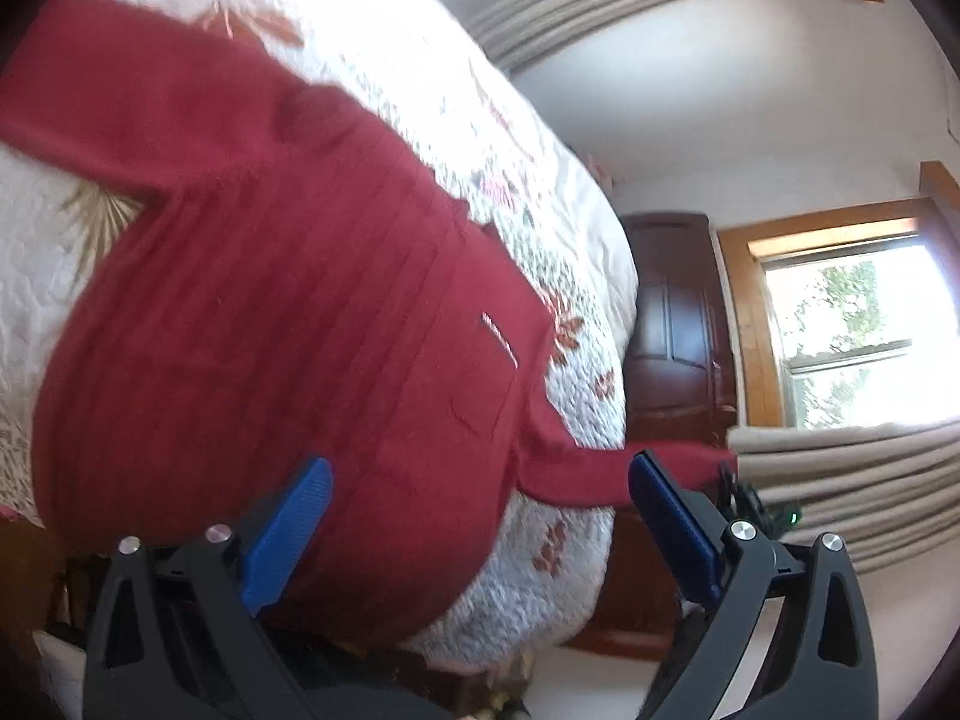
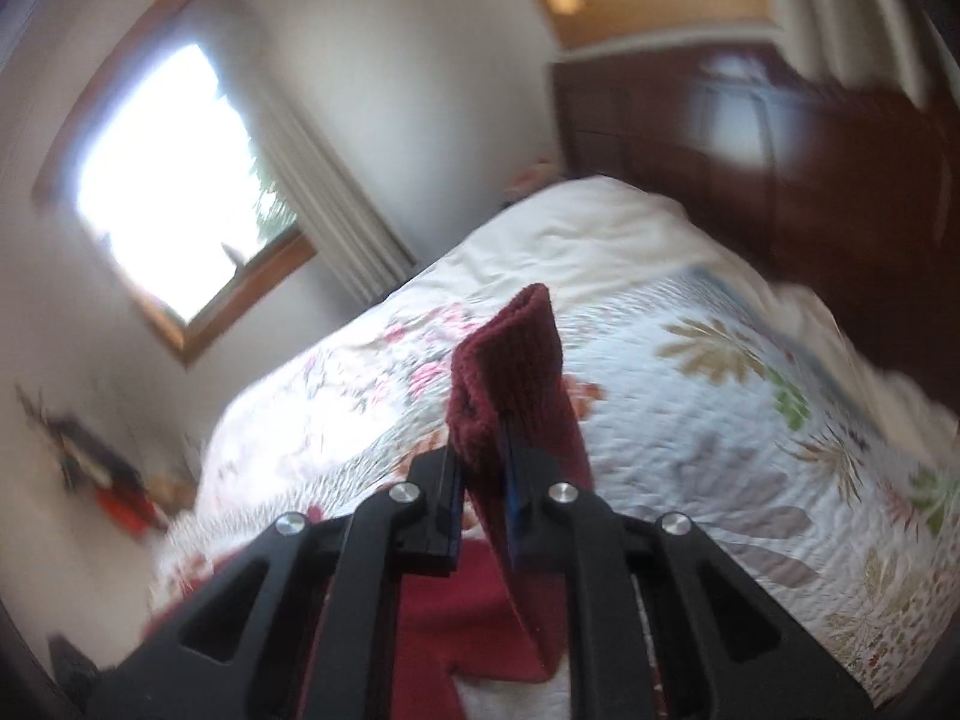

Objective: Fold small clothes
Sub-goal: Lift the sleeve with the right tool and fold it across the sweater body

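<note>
Dark red knit sweater, ribbed, is lying spread across the bed, on a white quilt printed with leaves and flowers. One sleeve is stretching off toward my right tongs, which are clamping its ribbed cuff; the cuff is standing up between the blue pads. My left tongs are hovering with fingers wide apart, holding nothing, over the sweater's body near the bed's edge. Behind: dark wooden wardrobe, wood-framed window, beige curtains. The right view is blurring.
</note>
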Motion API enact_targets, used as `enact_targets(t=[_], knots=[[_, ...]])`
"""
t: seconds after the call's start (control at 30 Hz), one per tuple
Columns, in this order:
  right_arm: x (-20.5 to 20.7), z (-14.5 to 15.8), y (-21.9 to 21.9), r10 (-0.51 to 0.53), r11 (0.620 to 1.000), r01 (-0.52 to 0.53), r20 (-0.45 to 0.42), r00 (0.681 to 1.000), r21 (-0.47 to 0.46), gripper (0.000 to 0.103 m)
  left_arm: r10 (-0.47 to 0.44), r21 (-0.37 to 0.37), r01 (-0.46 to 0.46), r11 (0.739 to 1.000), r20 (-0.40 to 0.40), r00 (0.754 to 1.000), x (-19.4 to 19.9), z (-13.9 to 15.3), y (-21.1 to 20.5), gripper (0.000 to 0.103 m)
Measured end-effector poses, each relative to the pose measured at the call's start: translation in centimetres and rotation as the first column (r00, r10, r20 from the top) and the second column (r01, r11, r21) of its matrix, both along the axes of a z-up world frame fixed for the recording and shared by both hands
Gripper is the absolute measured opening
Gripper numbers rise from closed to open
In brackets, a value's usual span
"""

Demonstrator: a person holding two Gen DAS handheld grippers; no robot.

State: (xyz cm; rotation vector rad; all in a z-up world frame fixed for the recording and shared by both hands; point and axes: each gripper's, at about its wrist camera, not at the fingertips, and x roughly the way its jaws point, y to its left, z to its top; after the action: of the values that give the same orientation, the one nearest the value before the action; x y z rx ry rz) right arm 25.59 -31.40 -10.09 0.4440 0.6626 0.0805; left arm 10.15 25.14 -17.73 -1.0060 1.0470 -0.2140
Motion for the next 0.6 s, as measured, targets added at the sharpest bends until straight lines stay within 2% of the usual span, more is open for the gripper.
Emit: enact_targets(t=[0.1,0.17,0.23,0.37,0.43,0.6], knots=[[0.5,1.0,7.2,0.101,0.988,-0.101,-0.005,0.995,-0.117,0.010,-0.023,-0.084,0.017,0.996,-0.069,0.997,1.0,-1.7,1.7,0.099],[0.8,0.4,13.1,0.163,0.956,-0.165,-0.028,0.986,-0.244,0.010,-0.022,-0.151,0.012,0.988,-0.061,0.998,1.0,-2.3,2.7,0.099],[1.1,-0.7,17.5,0.208,0.926,-0.215,-0.057,0.977,-0.311,0.010,-0.021,-0.150,0.013,0.989,-0.049,0.999,1.2,-2.4,3.5,0.099],[1.5,-4.9,27.3,0.310,0.836,-0.347,-0.155,0.938,-0.425,0.010,-0.054,-0.161,0.056,0.985,0.016,0.998,2.0,-1.8,4.9,0.099],[1.5,-7.0,30.8,0.348,0.791,-0.403,-0.203,0.915,-0.460,0.010,-0.061,-0.143,0.065,0.988,0.032,0.998,2.8,-1.5,5.6,0.099],[1.0,-14.3,38.7,0.394,0.671,-0.521,-0.341,0.853,-0.527,0.010,-0.078,-0.120,0.080,0.990,0.025,0.997,5.3,-1.7,6.7,0.099]])
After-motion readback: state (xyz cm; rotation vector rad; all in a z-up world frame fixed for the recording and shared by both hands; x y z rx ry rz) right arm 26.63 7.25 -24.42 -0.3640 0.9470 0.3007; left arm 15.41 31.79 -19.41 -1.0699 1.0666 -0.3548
